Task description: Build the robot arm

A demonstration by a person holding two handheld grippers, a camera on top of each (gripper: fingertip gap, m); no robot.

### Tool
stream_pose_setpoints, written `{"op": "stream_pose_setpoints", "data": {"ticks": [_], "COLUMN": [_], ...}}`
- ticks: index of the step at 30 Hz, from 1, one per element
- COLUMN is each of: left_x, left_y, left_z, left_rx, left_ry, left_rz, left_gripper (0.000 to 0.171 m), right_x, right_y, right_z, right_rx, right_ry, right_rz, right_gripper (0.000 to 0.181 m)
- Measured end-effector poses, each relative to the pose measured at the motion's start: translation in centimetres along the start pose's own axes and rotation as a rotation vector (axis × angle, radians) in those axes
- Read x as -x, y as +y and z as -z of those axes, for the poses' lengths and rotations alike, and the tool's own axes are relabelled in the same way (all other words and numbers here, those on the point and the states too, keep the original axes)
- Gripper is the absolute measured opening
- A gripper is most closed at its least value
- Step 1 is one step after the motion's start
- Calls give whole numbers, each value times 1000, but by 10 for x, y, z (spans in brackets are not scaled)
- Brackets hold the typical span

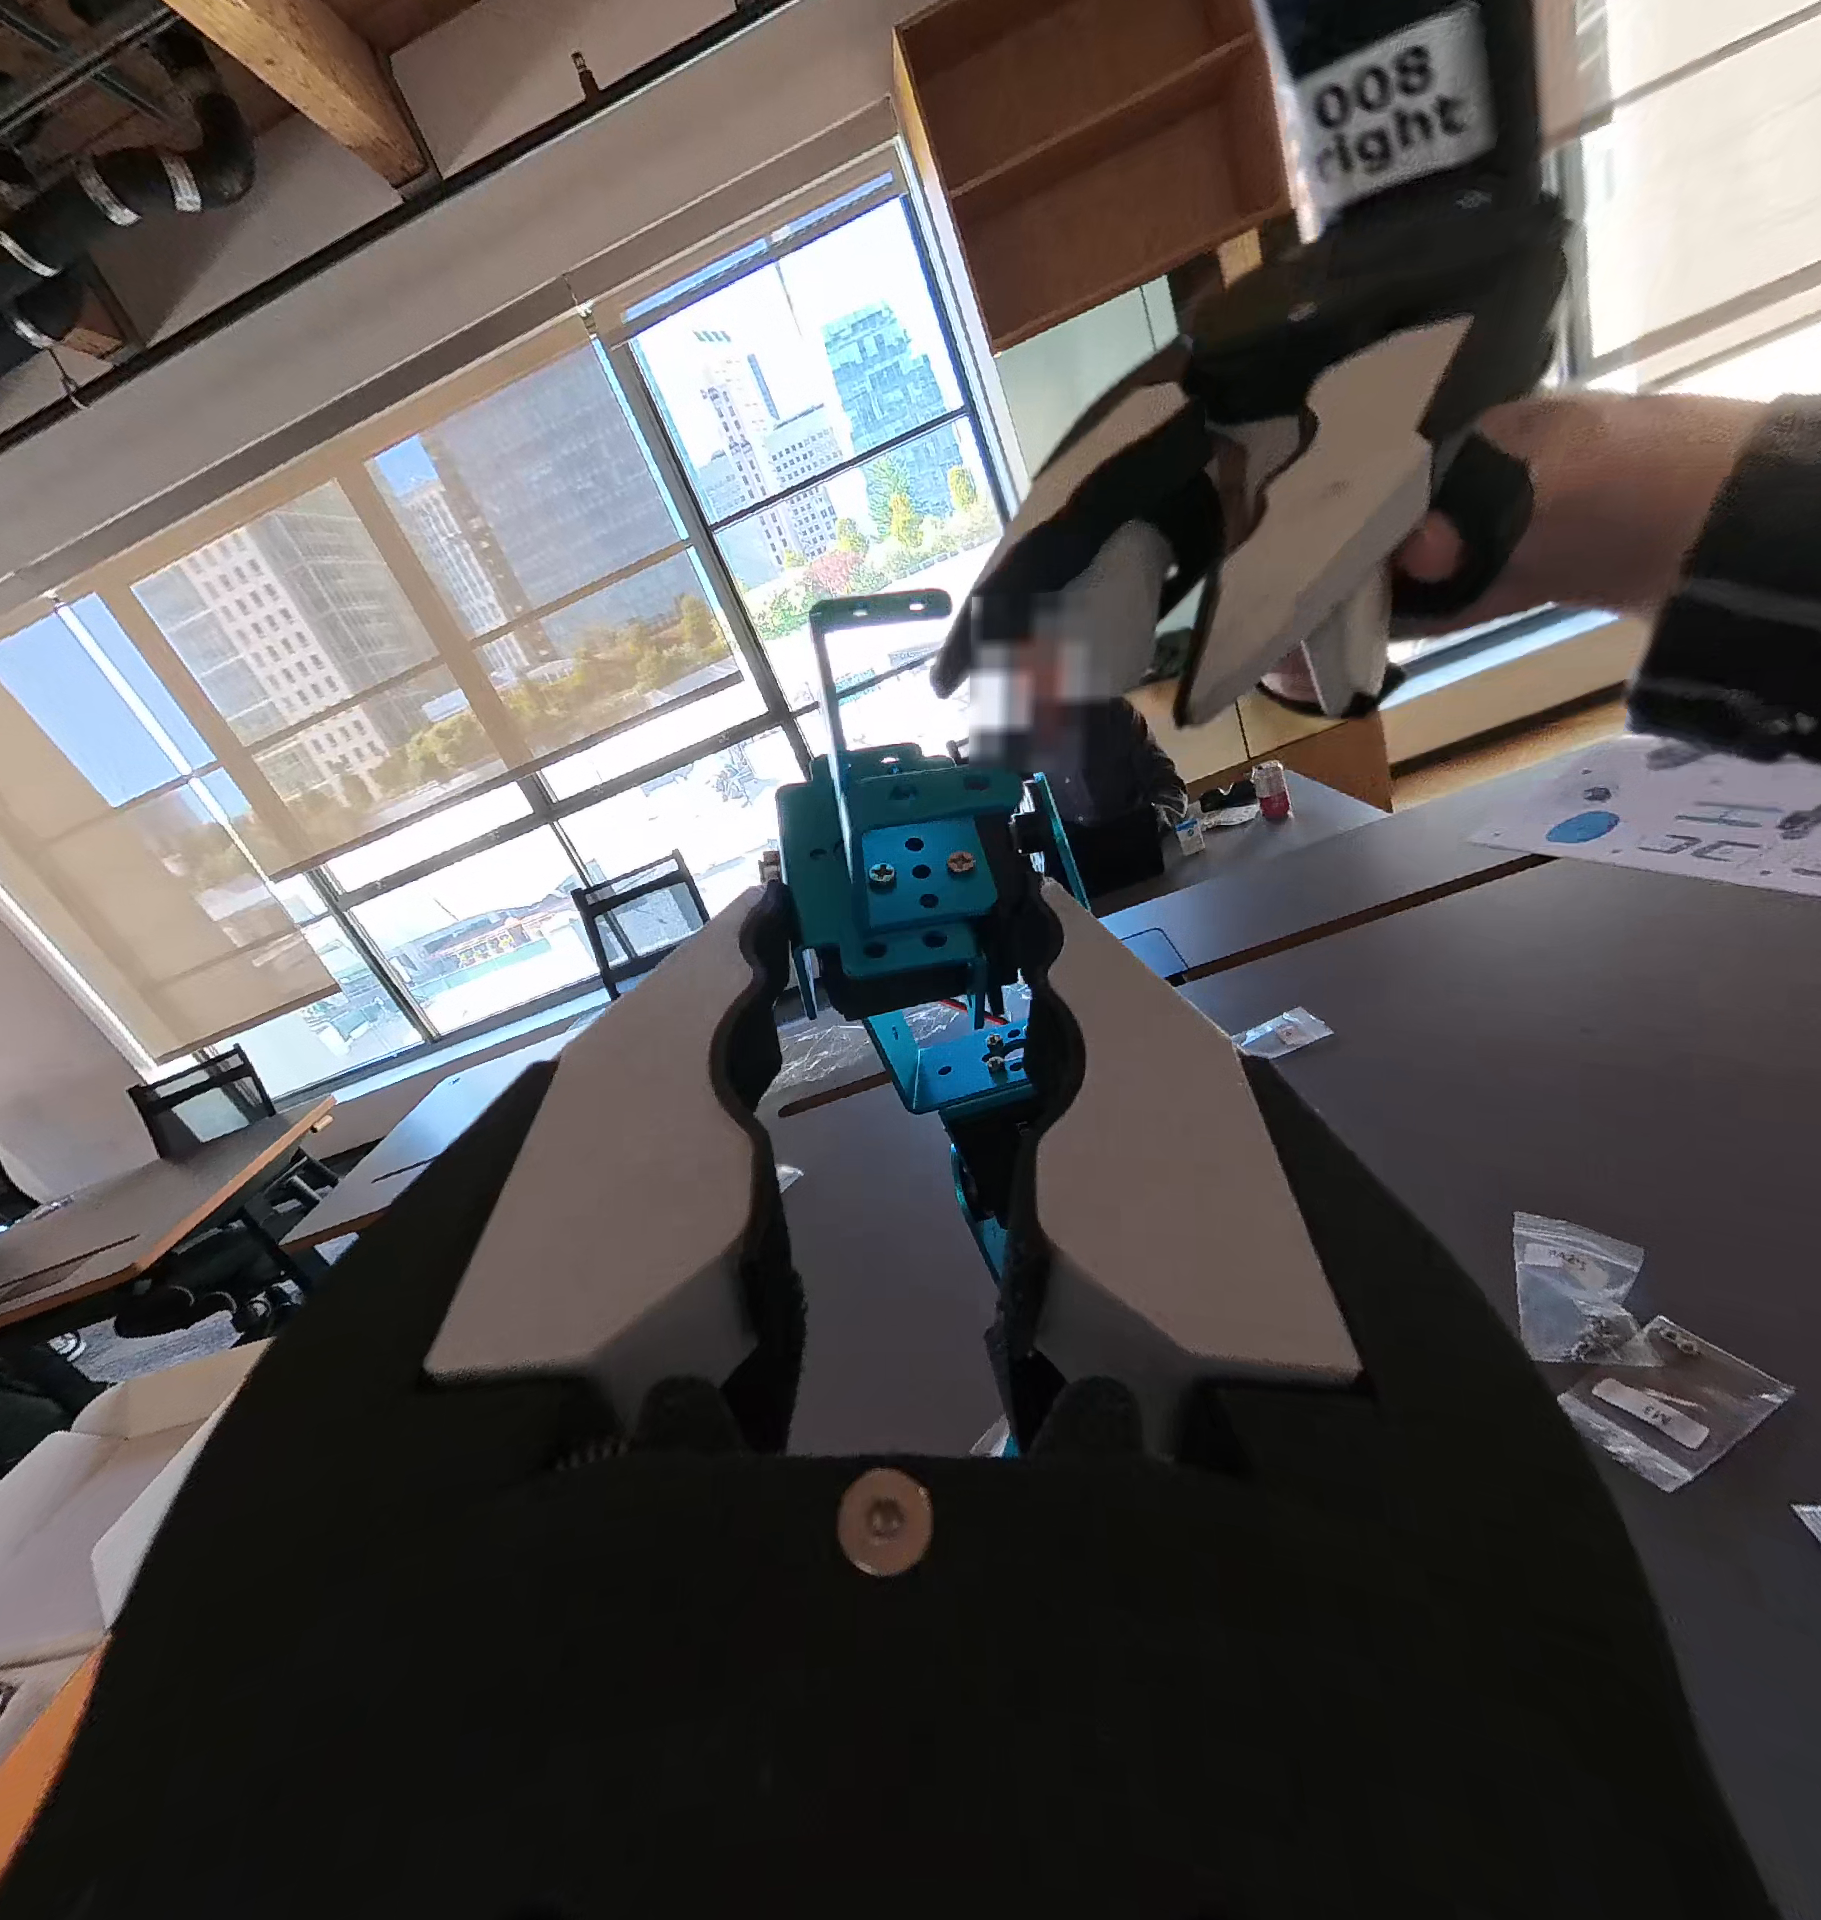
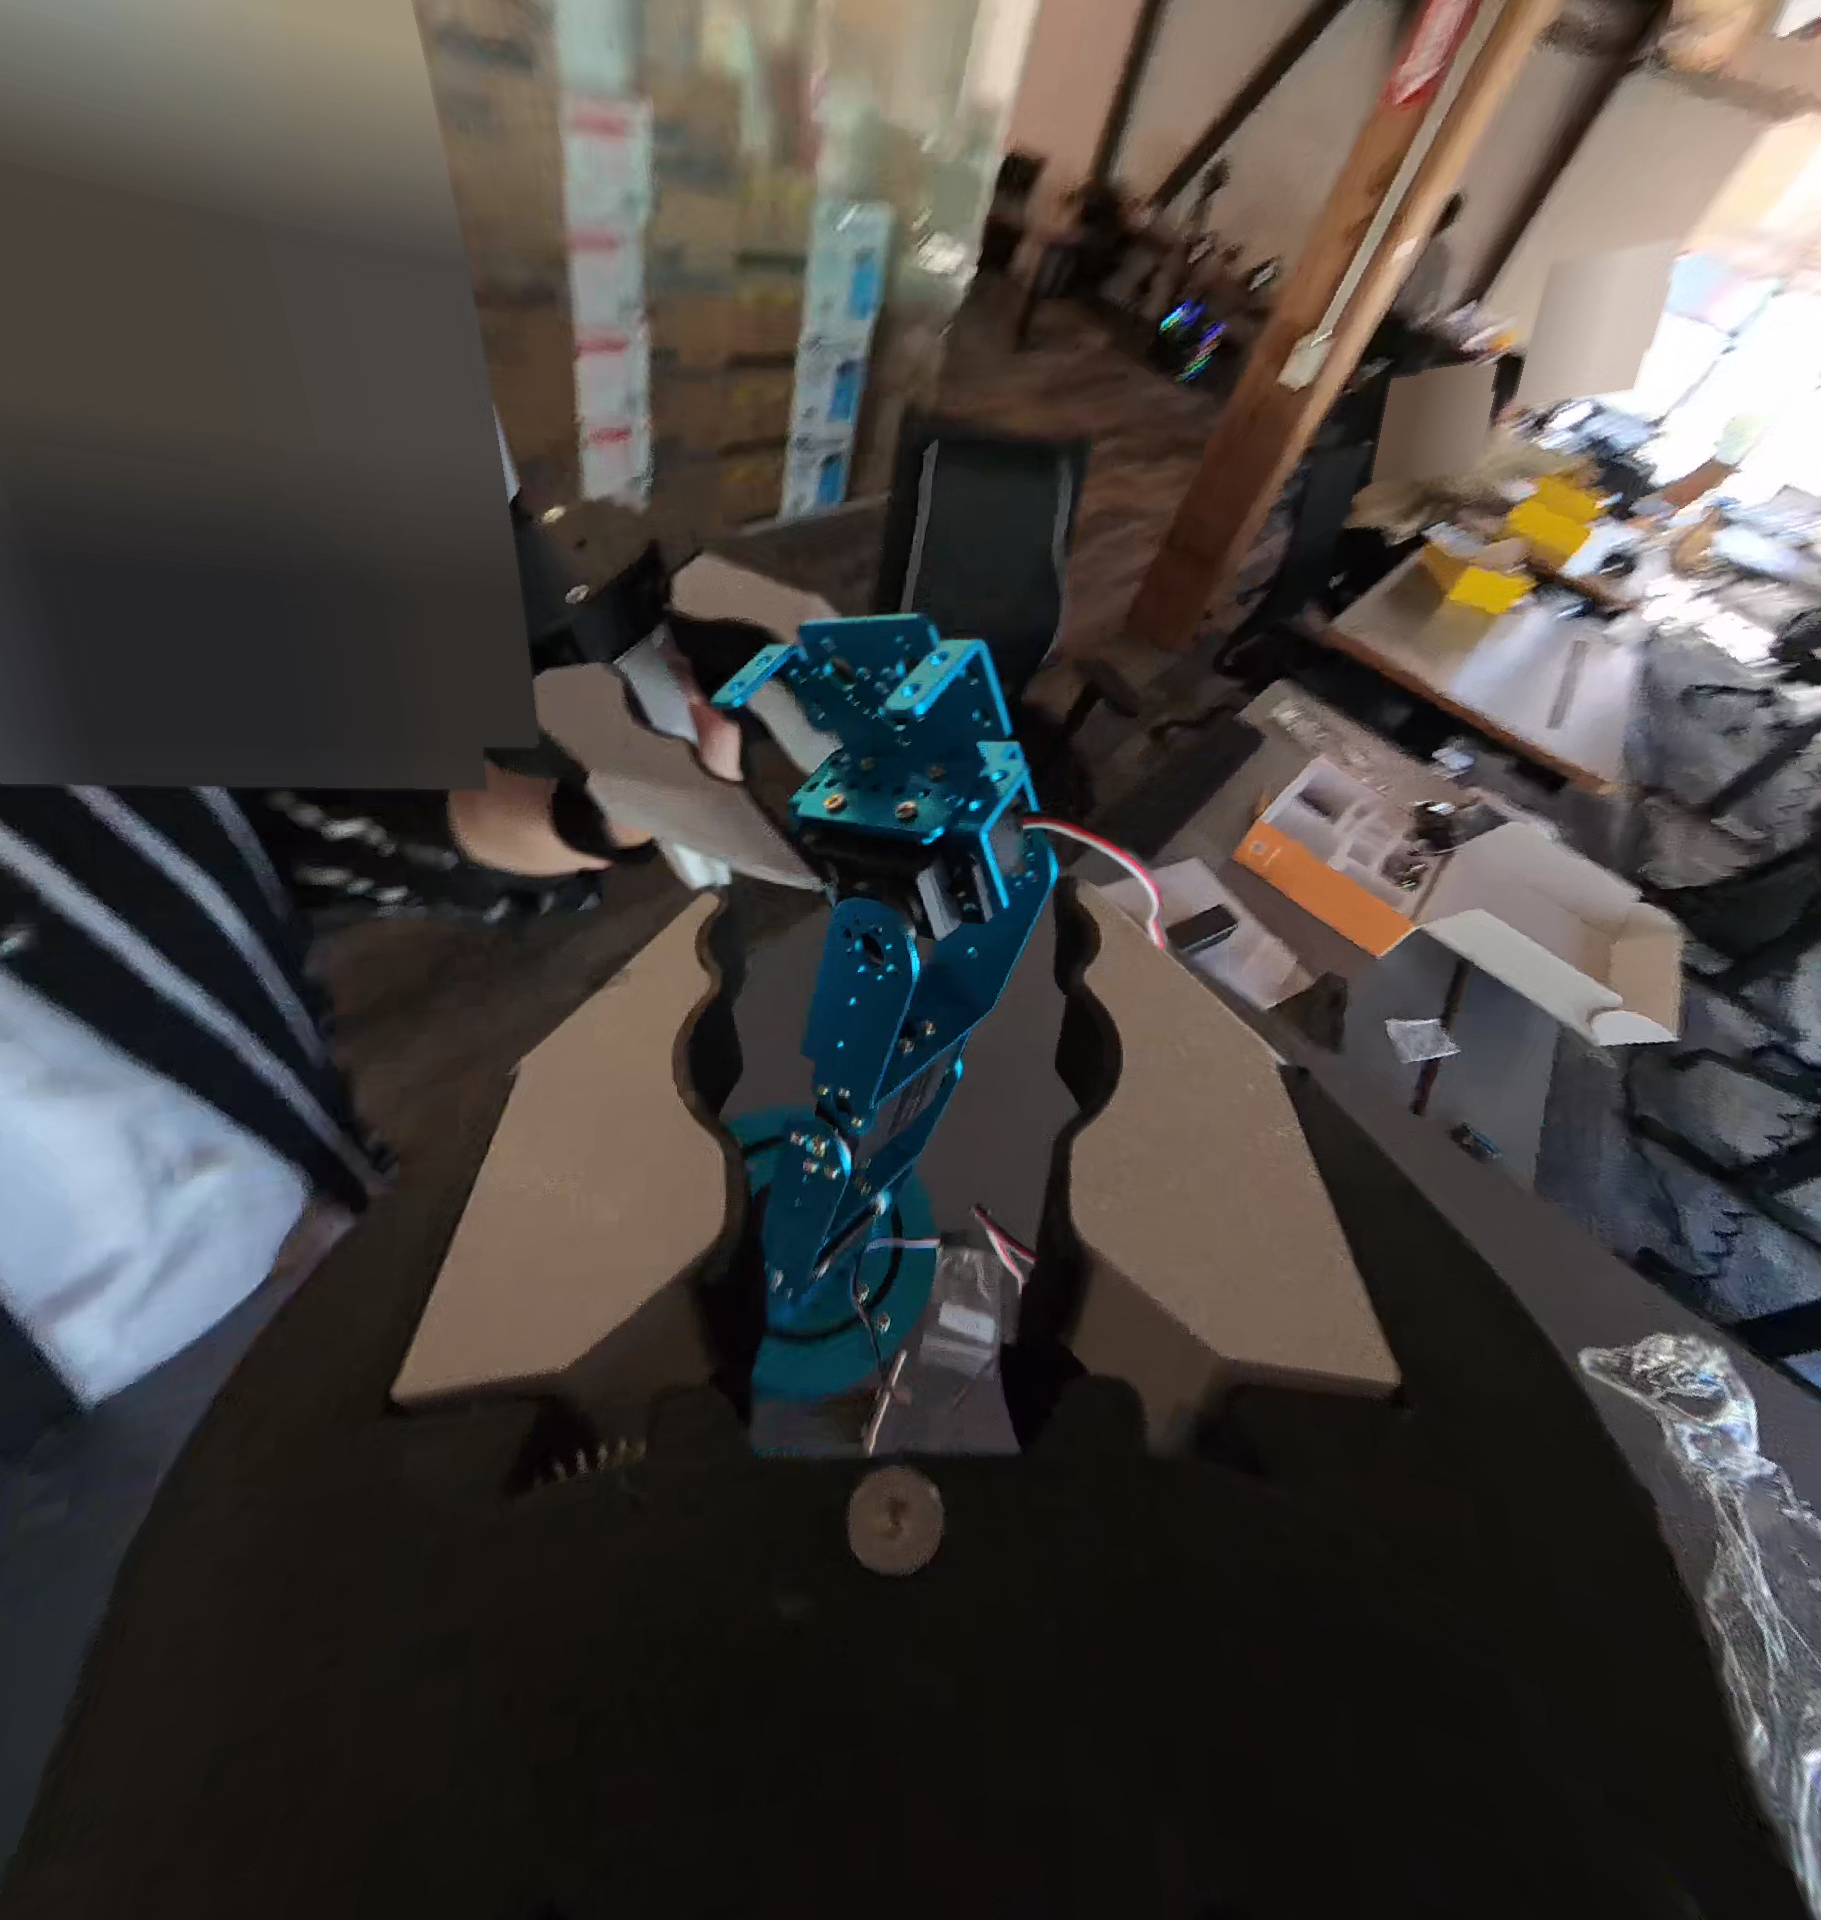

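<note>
The left gripper (image 1: 901,925) has its jaws clenched on the upper brackets of a blue metal arm kit (image 1: 901,883) standing on the dark table (image 1: 1508,1091). The right gripper (image 2: 901,935) hangs above it, jaws released and empty. Small hardware bags (image 1: 1612,1340) lie nearby, unopened.

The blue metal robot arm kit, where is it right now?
The blue metal robot arm kit stands on the dark table, clamped near its top in the left gripper. The right gripper, open, hovers above it.
</note>
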State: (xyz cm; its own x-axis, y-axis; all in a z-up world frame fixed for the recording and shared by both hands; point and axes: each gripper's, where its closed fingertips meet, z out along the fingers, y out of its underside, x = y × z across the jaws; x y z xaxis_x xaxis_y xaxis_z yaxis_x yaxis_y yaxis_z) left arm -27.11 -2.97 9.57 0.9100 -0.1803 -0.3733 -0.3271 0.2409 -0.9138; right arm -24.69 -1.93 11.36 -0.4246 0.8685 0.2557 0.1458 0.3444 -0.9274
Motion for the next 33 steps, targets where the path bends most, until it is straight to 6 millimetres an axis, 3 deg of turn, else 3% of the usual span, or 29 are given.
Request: {"op": "stream_pose_setpoints", "data": {"ticks": [4,7,11,14,19,22,26,30,33], "left_x": [-3,-5,-6,-7,-5,-2,3,1,2], "left_y": [-1,0,0,-1,0,0,1,1,2], "left_z": [-3,-5,-7,-8,-7,-5,-3,-3,-3], "left_rx": [-16,-25,-31,-29,-18,-7,8,22,26], "left_ry": [9,30,42,48,52,52,40,22,10], "left_rz": [3,25,26,20,28,38,34,5,1], "left_gripper": [43,43,43,43,43,42,43,43,43], "right_x": [-5,-25,-29,-18,-2,-10,-22,-17,-12], "right_y": [-8,0,24,17,8,5,6,-1,4], "right_z": [3,2,-4,-6,-1,4,14,2,-15], "right_rx": [80,104,114,-9,-58,-83,-88,-121,-57], "right_ry": [-187,-207,-254,-223,-53,-46,14,-64,7], "right_rz": [-127,-200,-335,-362,-231,-361,-294,-505,-466], "right_gripper": [59,58,55,60,62,57,40,60,70]}}
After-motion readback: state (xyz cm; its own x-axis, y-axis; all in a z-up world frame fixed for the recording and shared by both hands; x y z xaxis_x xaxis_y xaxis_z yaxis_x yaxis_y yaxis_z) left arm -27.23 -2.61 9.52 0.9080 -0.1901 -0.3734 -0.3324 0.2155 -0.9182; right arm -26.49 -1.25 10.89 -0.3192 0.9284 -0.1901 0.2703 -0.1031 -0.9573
